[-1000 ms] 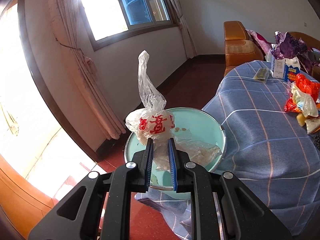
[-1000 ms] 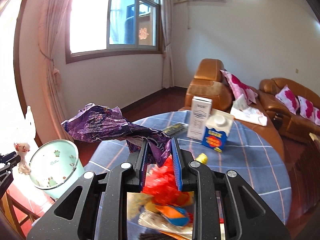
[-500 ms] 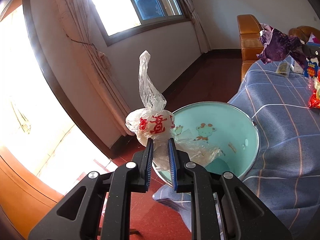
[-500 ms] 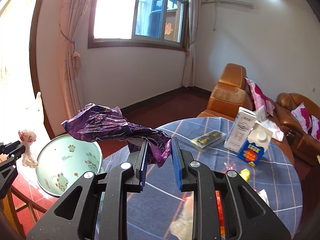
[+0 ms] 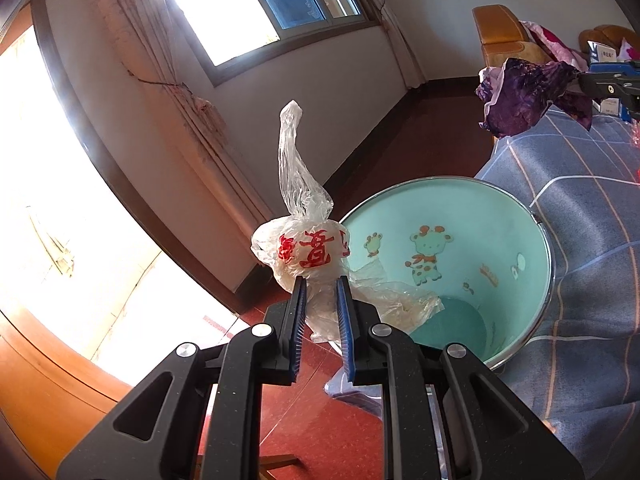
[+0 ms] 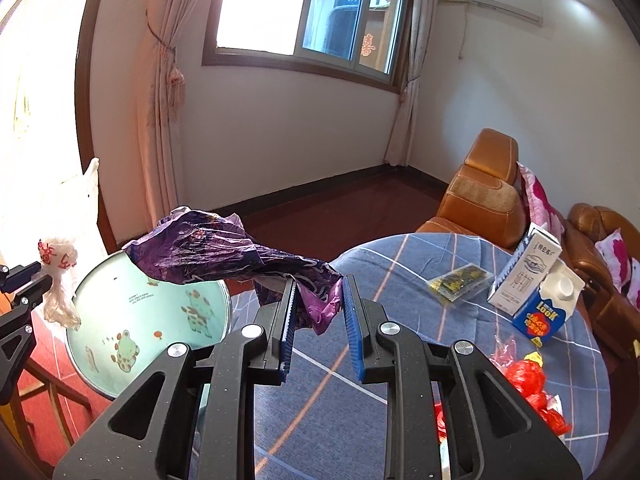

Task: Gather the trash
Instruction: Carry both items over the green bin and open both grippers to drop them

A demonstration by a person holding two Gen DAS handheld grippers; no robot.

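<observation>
My left gripper (image 5: 321,286) is shut on a clear plastic bag with red print (image 5: 308,248), held just left of the rim of a mint-green bin (image 5: 516,240). The bag also shows at the left of the right wrist view (image 6: 58,276). My right gripper (image 6: 319,292) is shut on a crumpled purple wrapper (image 6: 208,252) whose far end hangs over the bin (image 6: 120,312). In the left wrist view the wrapper (image 5: 520,96) hangs above the bin's far side.
A round table with a blue checked cloth (image 6: 400,320) stands beside the bin. On it are two cartons (image 6: 540,292), a small dark packet (image 6: 460,282) and red wrappers (image 6: 528,384). Brown sofas (image 6: 492,196) stand behind. A wooden stool (image 6: 44,392) holds the bin.
Both grippers have moved toward the bin. The purple wrapper has travelled left from over the table to above the bin. The left gripper now looks down into the bin.
</observation>
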